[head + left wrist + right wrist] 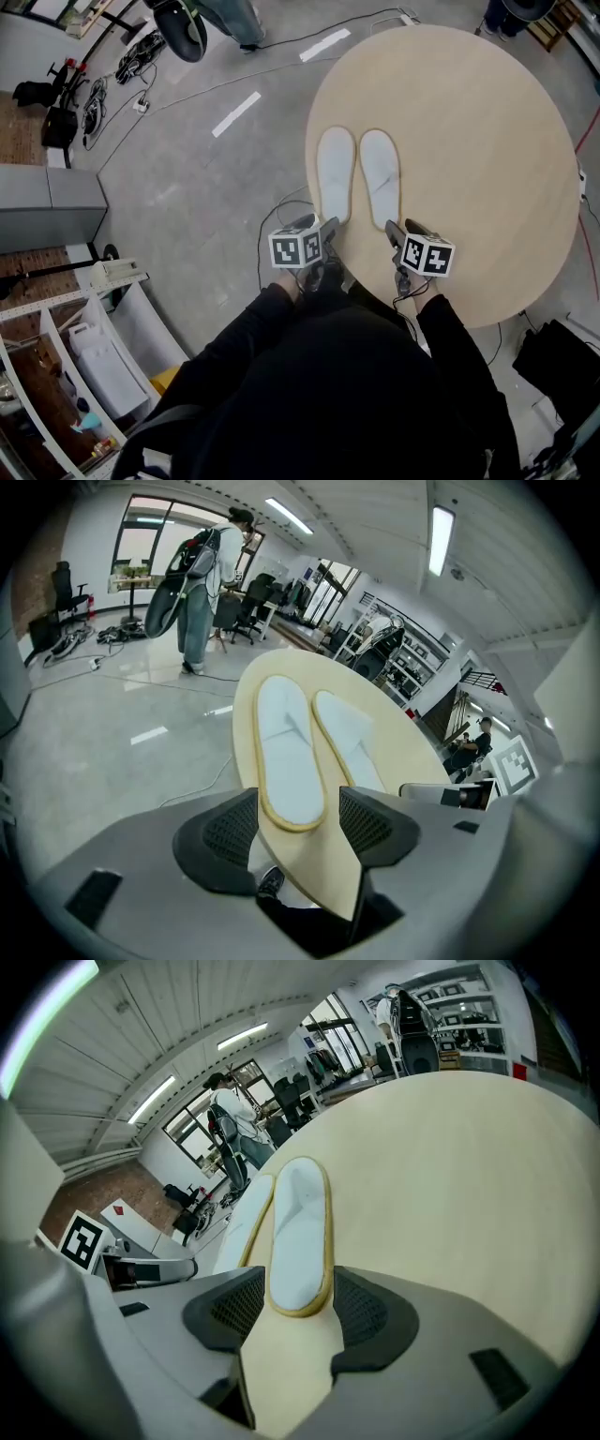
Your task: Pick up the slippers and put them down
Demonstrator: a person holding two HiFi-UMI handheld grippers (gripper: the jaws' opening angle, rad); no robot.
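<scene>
Head view: flat white yellow-edged slippers (pixel 336 173) on round pale table (pixel 487 141); left gripper (pixel 328 228), right gripper (pixel 392 230) wide-jawed, empty, at heels.

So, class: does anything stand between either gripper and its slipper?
Nothing visible does. The left gripper, jaws open, faces the heel of the left slipper; the right gripper, also open, faces the right slipper. Only bare table lies between.

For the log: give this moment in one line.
left gripper: open, before left slipper | right gripper: open, before right slipper | nothing held
</scene>
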